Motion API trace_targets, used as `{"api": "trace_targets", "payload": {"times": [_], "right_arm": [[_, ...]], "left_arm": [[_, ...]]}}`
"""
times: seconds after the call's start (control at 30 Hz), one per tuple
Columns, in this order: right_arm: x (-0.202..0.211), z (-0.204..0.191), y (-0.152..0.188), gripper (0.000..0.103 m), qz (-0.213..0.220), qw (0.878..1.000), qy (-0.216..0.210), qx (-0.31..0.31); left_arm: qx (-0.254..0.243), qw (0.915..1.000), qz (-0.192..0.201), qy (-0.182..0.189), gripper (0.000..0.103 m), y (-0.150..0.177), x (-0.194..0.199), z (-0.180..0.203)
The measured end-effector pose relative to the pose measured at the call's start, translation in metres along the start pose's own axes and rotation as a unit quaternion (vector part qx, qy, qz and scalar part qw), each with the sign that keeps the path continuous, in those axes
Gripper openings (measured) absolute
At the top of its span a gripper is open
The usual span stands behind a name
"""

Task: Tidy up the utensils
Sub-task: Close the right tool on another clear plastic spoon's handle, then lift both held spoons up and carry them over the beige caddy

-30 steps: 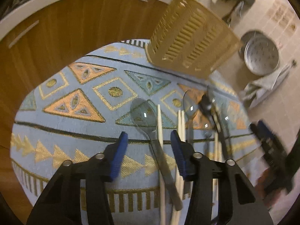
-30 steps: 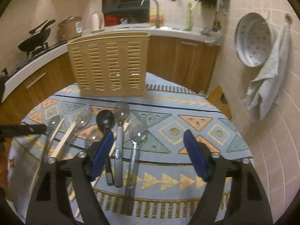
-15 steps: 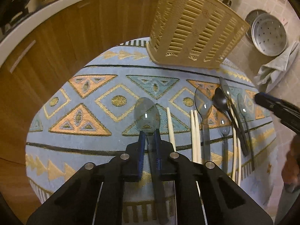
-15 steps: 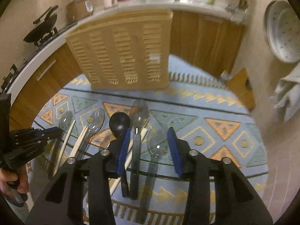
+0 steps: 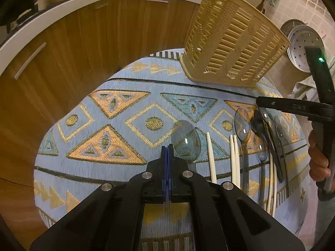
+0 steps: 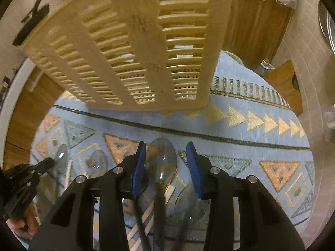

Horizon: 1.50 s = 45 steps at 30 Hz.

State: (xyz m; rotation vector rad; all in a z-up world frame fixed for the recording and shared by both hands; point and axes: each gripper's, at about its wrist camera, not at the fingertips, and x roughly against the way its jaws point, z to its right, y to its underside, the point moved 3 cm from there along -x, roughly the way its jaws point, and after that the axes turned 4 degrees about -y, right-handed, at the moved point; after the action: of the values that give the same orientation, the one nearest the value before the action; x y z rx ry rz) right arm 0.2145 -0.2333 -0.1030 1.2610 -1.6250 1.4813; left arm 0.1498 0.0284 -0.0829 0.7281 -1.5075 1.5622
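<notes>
left gripper (image 5: 167, 152) pads pressed together beside translucent grey plastic spoon (image 5: 186, 141) — nothing held | right gripper (image 6: 165, 163) wide, straddling clear spoon (image 6: 161, 159) | we feared (crowded chopsticks) snagging neighbours

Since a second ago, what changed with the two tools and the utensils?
Left tool closed: it was open astride the clear spoon, now shut; whether it pinches the handle is hidden. Right tool moved toward the basket, still open, a second spoon between its pads. Chopsticks and basket stayed on the cloth.
</notes>
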Motion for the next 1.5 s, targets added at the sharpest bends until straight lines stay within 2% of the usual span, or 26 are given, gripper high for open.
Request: {"api": "trace_targets", "payload": {"times": [0.33, 0.43, 0.6, 0.97, 1.07, 1.3, 1.33, 1.37, 1.4, 1.5], "right_arm": [[0.001, -0.016, 0.021, 0.037, -0.038, 0.998, 0.014, 0.043], [0.001, -0.026, 0.03, 0.037, -0.044, 0.997, 0.032, 0.062], [0.001, -0.037, 0.033, 0.028, -0.045, 0.996, 0.029, 0.07], [0.004, -0.038, 0.038, 0.028, -0.041, 0.996, 0.014, 0.079], [0.003, -0.03, 0.032, 0.028, -0.042, 0.996, 0.014, 0.08], [0.002, -0.031, 0.029, 0.028, -0.041, 0.995, 0.017, 0.087], [0.003, -0.033, 0.03, 0.028, -0.038, 0.995, 0.016, 0.088], [0.005, -0.034, 0.03, 0.027, -0.033, 0.995, 0.017, 0.091], [0.008, -0.035, 0.031, 0.027, -0.027, 0.995, 0.018, 0.094], [0.02, -0.041, 0.033, 0.027, 0.002, 0.994, 0.014, 0.111]], "left_arm": [[0.002, 1.0, -0.001, 0.004, 0.001, 0.001, -0.002, 0.001], [-0.003, 0.9999, -0.012, 0.007, 0.001, 0.001, -0.001, 0.002], [-0.013, 0.999, -0.033, 0.027, 0.02, 0.001, 0.002, 0.008], [-0.027, 0.9976, -0.049, 0.04, 0.02, 0.006, 0.006, 0.023], [-0.042, 0.9971, -0.062, 0.011, 0.02, 0.007, -0.001, 0.032], [-0.08, 0.9942, -0.059, -0.04, 0.022, 0.008, -0.003, 0.049], [-0.086, 0.9934, -0.058, -0.049, 0.02, 0.008, -0.003, 0.052], [-0.094, 0.992, -0.053, -0.066, 0.013, 0.009, -0.004, 0.054], [-0.097, 0.9915, -0.047, -0.073, 0.01, 0.01, -0.003, 0.055], [-0.077, 0.9945, -0.029, -0.065, 0.01, 0.011, 0.0, 0.047]]}}
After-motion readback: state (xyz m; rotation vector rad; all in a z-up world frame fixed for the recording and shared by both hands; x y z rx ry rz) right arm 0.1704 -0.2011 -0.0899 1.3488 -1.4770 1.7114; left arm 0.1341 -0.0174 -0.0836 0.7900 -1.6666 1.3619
